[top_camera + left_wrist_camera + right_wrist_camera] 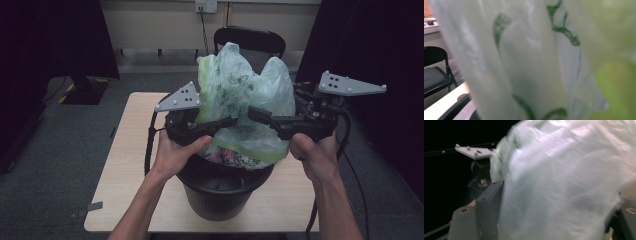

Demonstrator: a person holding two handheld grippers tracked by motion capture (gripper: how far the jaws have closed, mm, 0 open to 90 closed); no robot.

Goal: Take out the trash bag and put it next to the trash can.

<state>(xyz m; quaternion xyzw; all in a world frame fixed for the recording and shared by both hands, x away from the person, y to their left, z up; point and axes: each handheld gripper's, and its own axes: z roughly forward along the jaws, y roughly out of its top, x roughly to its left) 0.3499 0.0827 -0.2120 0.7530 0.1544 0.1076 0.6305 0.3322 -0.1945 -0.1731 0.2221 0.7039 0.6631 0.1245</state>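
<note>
A pale green printed plastic bag (240, 95) stands up out of a black bin (220, 192) on the table. My left gripper (227, 121) comes in from the left and is shut on the bag's lower left side. The bag's film (524, 62) hangs right in front of the left gripper view. My right gripper (256, 113) reaches in from the right at the same height. In the right gripper view its jaws (560, 195) stand wide apart, with the bag (564, 182) bulging loosely between them. Crumpled rubbish lies in the bin under the bag.
The bin sits on a small light wooden table (125, 165) with grey carpet around it. A black folding chair (250, 37) stands behind the table by the wall. Dark curtains hang at both sides. Cables trail from both grippers.
</note>
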